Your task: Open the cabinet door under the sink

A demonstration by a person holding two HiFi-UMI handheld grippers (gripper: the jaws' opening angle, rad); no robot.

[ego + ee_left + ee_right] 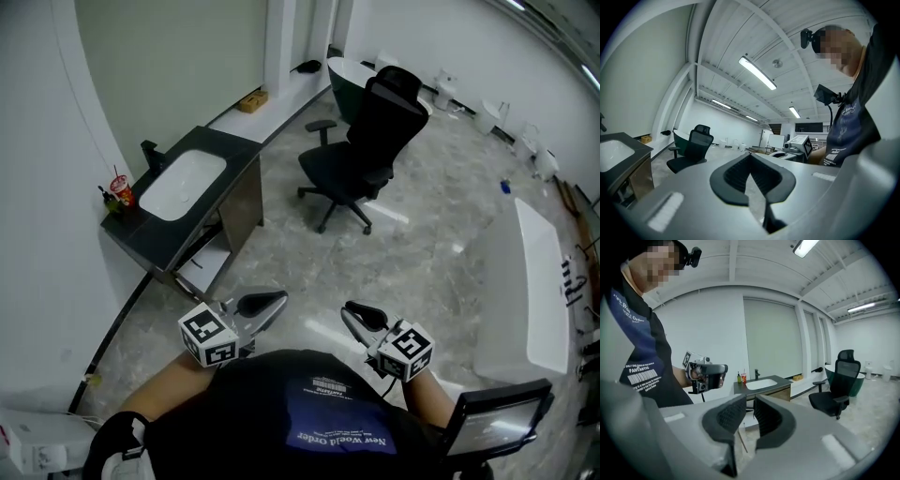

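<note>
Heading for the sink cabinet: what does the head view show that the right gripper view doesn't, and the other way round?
Head view only: the white bathtub on the right, and the right gripper seen from above. Right gripper view only: the ceiling light, and that gripper's jaws a little apart with nothing between them. Both: the sink with the red cup beside it, the black office chair, and the left gripper. Neither gripper is near the cabinet.
</note>
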